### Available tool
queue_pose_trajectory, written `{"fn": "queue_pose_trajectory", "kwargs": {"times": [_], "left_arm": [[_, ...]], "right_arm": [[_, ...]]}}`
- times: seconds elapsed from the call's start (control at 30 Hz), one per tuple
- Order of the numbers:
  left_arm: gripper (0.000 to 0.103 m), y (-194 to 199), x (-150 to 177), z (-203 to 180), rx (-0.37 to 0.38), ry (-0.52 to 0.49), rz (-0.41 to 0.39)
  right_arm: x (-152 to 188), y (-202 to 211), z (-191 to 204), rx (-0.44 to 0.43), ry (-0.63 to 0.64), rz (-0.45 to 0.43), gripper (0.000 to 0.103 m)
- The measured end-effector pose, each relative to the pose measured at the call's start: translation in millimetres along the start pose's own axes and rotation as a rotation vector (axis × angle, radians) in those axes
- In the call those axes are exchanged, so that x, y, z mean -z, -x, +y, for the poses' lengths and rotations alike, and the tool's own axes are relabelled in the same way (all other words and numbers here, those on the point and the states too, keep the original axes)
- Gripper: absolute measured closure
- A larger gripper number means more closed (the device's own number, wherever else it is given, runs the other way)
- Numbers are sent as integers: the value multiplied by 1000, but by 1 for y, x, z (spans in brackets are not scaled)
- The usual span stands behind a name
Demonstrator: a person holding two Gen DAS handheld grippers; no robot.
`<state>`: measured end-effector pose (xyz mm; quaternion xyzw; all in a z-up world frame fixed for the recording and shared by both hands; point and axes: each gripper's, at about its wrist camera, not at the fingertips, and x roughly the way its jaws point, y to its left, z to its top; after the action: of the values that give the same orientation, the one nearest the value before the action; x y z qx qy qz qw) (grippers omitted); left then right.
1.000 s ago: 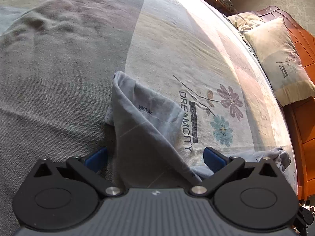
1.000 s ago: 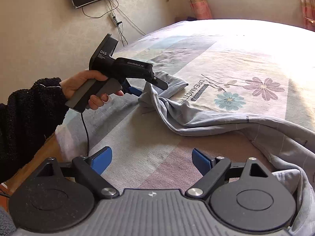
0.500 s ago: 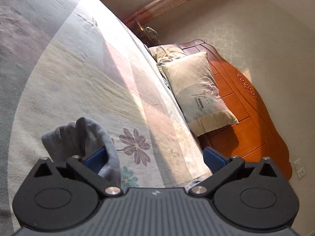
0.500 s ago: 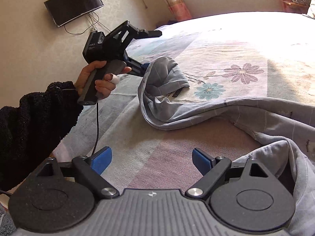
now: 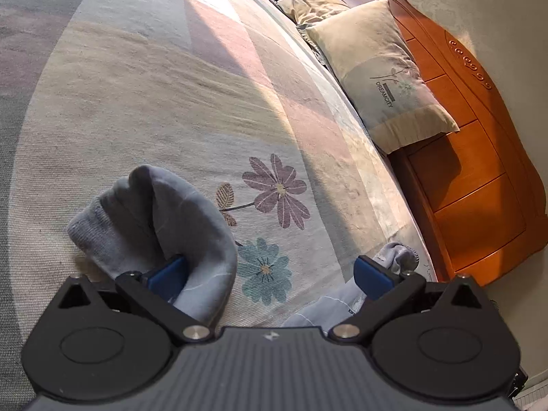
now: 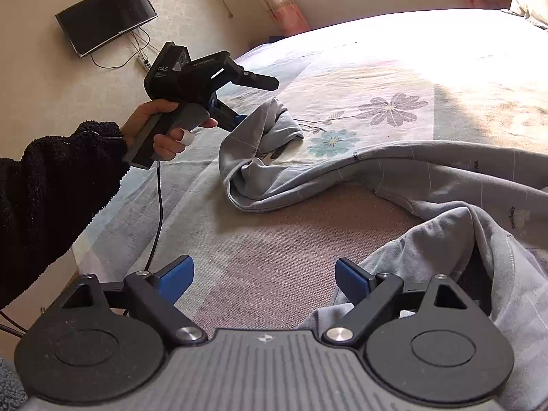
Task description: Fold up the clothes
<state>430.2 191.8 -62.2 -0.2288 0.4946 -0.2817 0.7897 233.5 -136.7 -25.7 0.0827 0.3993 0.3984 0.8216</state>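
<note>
Now grey garment (image 5: 154,226) draped over left tool (image 5: 270,274) finger, jaws apart

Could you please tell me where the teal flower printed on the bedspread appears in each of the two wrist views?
Left wrist view: the teal flower sits low at centre, between the open fingers.
Right wrist view: the same flower lies above centre, right of the lifted grey garment.
Shared landmark: the purple flower printed just beyond it.
</note>
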Motion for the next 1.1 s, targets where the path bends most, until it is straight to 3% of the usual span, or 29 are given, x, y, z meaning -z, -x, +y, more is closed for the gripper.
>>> {"fn": "queue_pose_trajectory", "kwargs": {"times": [0.27, 0.33, 0.4, 0.43, 0.47, 0.5, 0.53, 0.57, 0.73, 0.8, 0.97, 1.1], "left_arm": [[1, -4, 0, 10, 4, 45, -33], [7, -1, 1, 15, 4, 62, -44], [18, 3, 2, 22, -5, 88, -55], [29, 5, 2, 24, -28, 102, -54], [48, 7, 2, 27, -54, 115, -52], [59, 9, 3, 29, -96, 120, -49], [82, 10, 4, 31, -141, 122, -45], [93, 10, 5, 32, -159, 122, -47], [94, 11, 8, 22, -217, 84, -74], [98, 14, 5, 13, -202, 65, -101], [99, 39, -23, -18, -176, 4, -240], [99, 68, -48, -24, -197, 30, -387]], "right_arm": [[9, -2, 5, 24, 29, 19, 11], [12, -3, 5, 25, 29, 21, 11], [14, -4, 5, 24, 25, 24, 11], [15, -4, 5, 24, 23, 25, 11], [16, -4, 4, 25, 22, 26, 11], [16, -5, 4, 25, 21, 27, 11], [17, -5, 4, 26, 21, 27, 11], [17, -5, 3, 27, 19, 28, 11], [17, -7, 2, 32, 8, 25, 11], [17, -6, 4, 35, 18, 27, 11], [18, -3, 6, 43, 25, 25, 11], [17, 0, 8, 49, 29, 19, 11]]}}
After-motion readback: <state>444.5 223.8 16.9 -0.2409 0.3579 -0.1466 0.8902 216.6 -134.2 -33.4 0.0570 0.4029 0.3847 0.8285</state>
